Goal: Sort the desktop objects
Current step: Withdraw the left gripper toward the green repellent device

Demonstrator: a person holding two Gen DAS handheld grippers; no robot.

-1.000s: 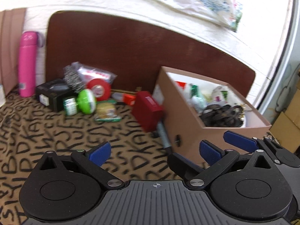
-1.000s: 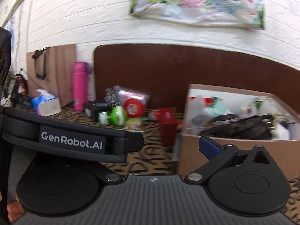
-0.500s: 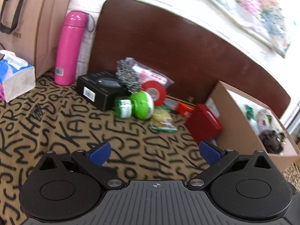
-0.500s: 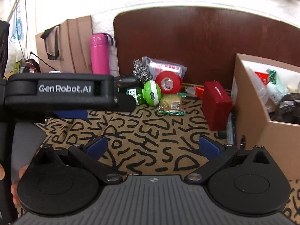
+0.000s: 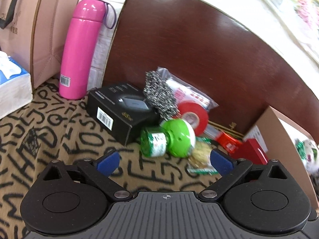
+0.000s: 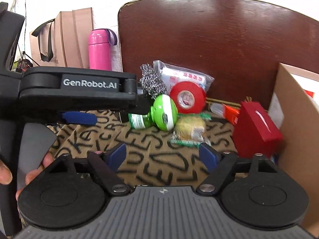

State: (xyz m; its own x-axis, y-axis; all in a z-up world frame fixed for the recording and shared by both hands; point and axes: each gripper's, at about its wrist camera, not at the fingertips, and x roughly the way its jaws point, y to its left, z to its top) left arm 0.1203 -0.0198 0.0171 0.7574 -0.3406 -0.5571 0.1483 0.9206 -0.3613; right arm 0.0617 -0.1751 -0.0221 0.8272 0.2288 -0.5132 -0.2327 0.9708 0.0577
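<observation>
We have swung both away from the cardboard box (image 6: 295,123) to the pile. Our left hand-held gripper (image 5: 164,160) gapes empty by the green bottle (image 5: 167,140). Our right hand-held gripper (image 6: 162,154), empty, has just been closing toward the snack packet (image 6: 189,131).

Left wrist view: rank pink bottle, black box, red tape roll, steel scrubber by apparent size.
1. pink bottle, tallest by far
2. black box
3. steel scrubber and red tape roll: about equal, both partly hidden, so not ranked.
</observation>
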